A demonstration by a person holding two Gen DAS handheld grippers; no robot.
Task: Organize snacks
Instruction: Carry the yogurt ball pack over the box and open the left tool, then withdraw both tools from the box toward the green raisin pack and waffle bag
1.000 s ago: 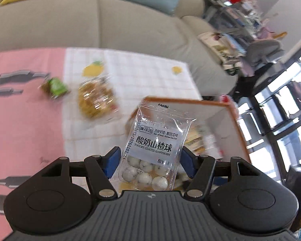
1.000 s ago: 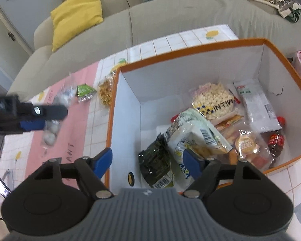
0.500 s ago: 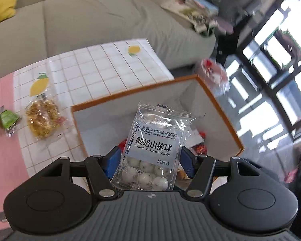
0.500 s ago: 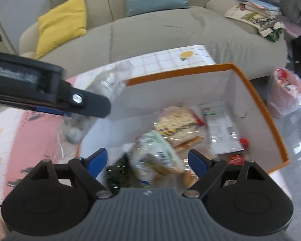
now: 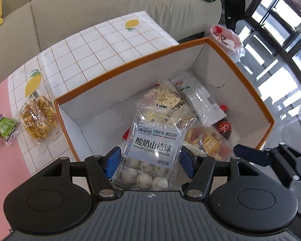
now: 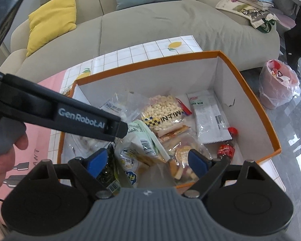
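My left gripper (image 5: 148,162) is shut on a clear packet of yogurt-coated hawthorn balls (image 5: 154,146) and holds it above the orange-rimmed white box (image 5: 130,62). The box holds several snack packets, among them a puffed-snack bag (image 6: 162,112) and a white flat packet (image 6: 208,114). My right gripper (image 6: 147,161) is open and empty over the box's near side. The left gripper's body (image 6: 70,116) crosses the right wrist view from the left. A yellow snack packet (image 5: 37,118) and a small green packet (image 5: 5,128) lie on the tablecloth left of the box.
The table carries a white checked cloth with lemons (image 5: 102,42) and a pink mat (image 5: 4,160). A beige sofa (image 6: 170,24) with yellow and blue cushions stands behind. A pink-bagged bin (image 6: 277,84) stands on the floor to the right.
My left gripper has carried the hawthorn packet rightwards from over the table to above the box. The right gripper has stayed open over the box.
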